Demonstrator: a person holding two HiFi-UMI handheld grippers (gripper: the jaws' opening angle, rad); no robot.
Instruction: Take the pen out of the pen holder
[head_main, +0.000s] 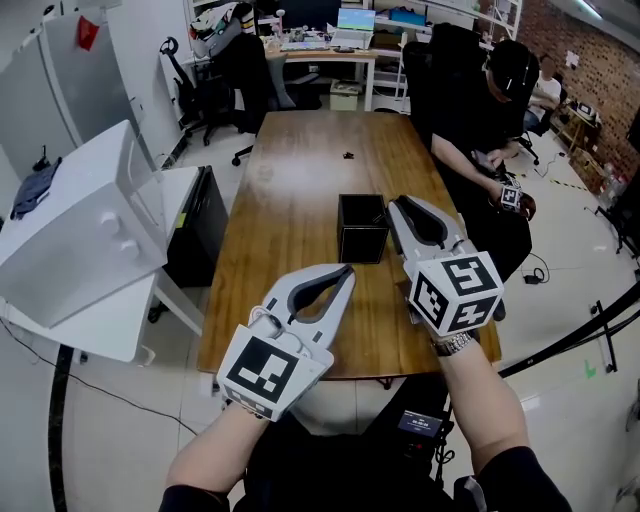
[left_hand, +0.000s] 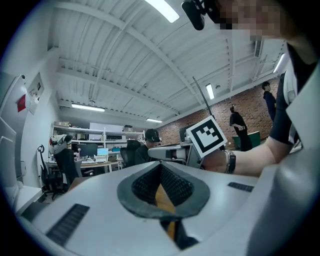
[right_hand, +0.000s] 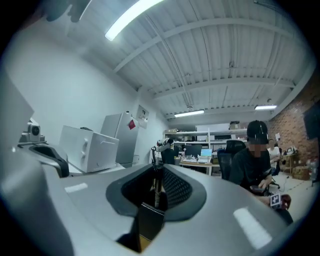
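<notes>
A black square pen holder (head_main: 362, 228) stands upright near the middle of the wooden table (head_main: 300, 190). My right gripper (head_main: 394, 205) points level, with its tip just right of the holder's rim. In the right gripper view the right gripper (right_hand: 156, 169) is shut on a thin pen (right_hand: 157, 186), which stands upright above the holder (right_hand: 149, 220). In the head view the pen itself is hidden. My left gripper (head_main: 347, 270) hovers near the table's front edge, short of the holder. Its jaws meet at the tip with nothing between them (left_hand: 160, 165).
A white cabinet (head_main: 80, 230) stands left of the table. A seated person in black (head_main: 490, 110) is at the table's right side. A small dark item (head_main: 348, 155) lies on the far part of the table. Office chairs and desks (head_main: 320, 50) fill the back.
</notes>
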